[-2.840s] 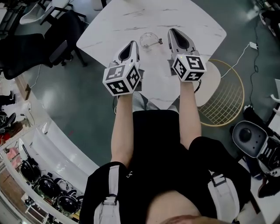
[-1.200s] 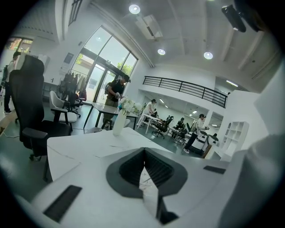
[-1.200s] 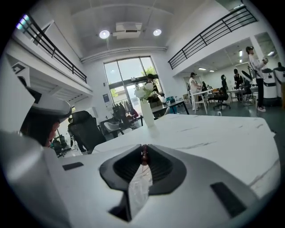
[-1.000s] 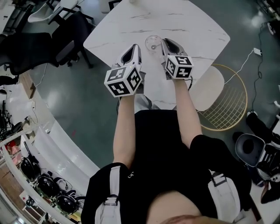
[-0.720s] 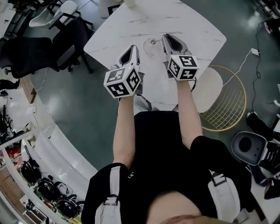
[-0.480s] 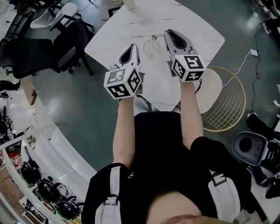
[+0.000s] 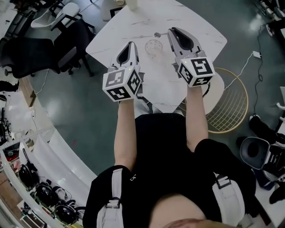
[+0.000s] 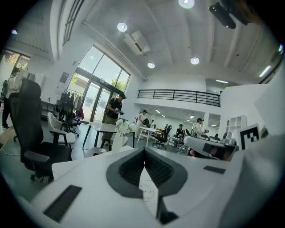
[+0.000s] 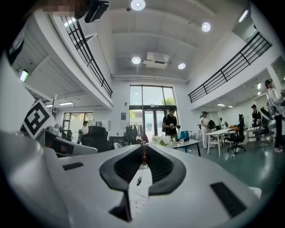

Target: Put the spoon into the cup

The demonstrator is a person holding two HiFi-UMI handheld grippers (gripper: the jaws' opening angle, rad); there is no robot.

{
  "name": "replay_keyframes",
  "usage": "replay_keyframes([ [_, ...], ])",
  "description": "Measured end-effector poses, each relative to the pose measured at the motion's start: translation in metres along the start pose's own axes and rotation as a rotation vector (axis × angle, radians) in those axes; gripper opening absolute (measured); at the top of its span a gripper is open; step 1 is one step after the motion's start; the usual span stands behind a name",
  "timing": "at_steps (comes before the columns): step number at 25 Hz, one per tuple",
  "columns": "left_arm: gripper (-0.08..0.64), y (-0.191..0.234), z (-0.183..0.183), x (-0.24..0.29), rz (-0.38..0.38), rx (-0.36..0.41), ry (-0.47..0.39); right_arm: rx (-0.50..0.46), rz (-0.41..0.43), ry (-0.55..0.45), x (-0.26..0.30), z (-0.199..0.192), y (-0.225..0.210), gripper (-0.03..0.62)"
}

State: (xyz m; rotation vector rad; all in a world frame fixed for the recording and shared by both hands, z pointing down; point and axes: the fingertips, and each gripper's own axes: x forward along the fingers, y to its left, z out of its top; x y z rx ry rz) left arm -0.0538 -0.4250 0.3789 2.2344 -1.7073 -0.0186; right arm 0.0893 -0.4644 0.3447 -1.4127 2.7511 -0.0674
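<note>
R gripper (image 7: 171, 30) clenched on small silver metal spoon (image 7: 157, 34), bowl at 12 o'clock of clear glass cup (image 7: 152, 46) on white marble table (image 7: 196, 26); L gripper (image 7: 130, 44) jaws together, empty, at cup's 9; suggest tipping bowl down and centring over rim before release.

1. The cup (image 7: 153, 46) stands on the table (image 7: 196, 26), between my two grippers.
2. My left gripper (image 7: 131, 44) is just left of the cup. My right gripper (image 7: 171, 30) is to its right, with its tip a little farther from me.
3. The spoon (image 7: 157, 34) juts left from the right gripper's tip, beyond the cup.
4. A vase (image 7: 132, 4) sits at the table's far edge.
5. A chair (image 7: 213, 89) stands at the table's near right side, and an office chair (image 7: 44, 44) stands off to its left.
</note>
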Motion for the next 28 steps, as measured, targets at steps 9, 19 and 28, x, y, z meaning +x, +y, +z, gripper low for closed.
replay_keyframes([
  [9,0.014,-0.0014,0.0030,0.0002,-0.007,-0.001,-0.007,-0.023,0.001,0.010,-0.0017,0.0021,0.0013,0.044],
  [19,0.014,-0.0007,0.0005,0.0025,-0.010,0.003,0.004,-0.025,0.003,0.007,-0.0007,0.0025,0.0016,0.044],
  [28,0.014,0.0007,-0.0031,0.0017,-0.011,-0.005,0.014,-0.041,0.002,0.016,-0.0011,0.0011,0.0037,0.044],
])
